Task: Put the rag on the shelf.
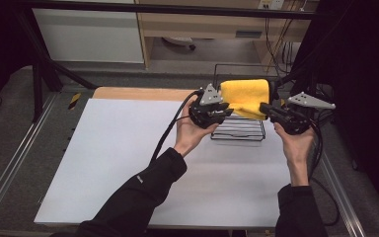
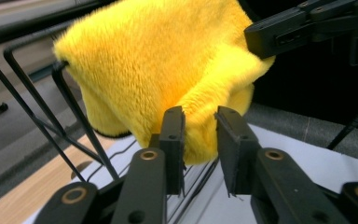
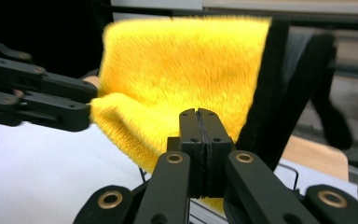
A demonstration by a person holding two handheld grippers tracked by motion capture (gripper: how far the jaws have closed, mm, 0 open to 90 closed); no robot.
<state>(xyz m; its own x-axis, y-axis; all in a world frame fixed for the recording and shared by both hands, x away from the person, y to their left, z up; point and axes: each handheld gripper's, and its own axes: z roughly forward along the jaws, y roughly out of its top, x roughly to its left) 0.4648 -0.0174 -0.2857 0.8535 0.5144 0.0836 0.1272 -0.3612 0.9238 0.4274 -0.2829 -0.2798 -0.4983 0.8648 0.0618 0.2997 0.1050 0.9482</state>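
Hanging over a black wire rack at upper centre-right of the high view, a fluffy yellow cloth is sitting between both grippers. Left gripper is standing w/ jaws a narrow gap apart, cloth's lower edge lying in that gap, pads not pressing it. Right gripper is showing jaws pressed flat together, cloth right behind them; can't tell if any fabric is pinched. White table sheet is lying below.
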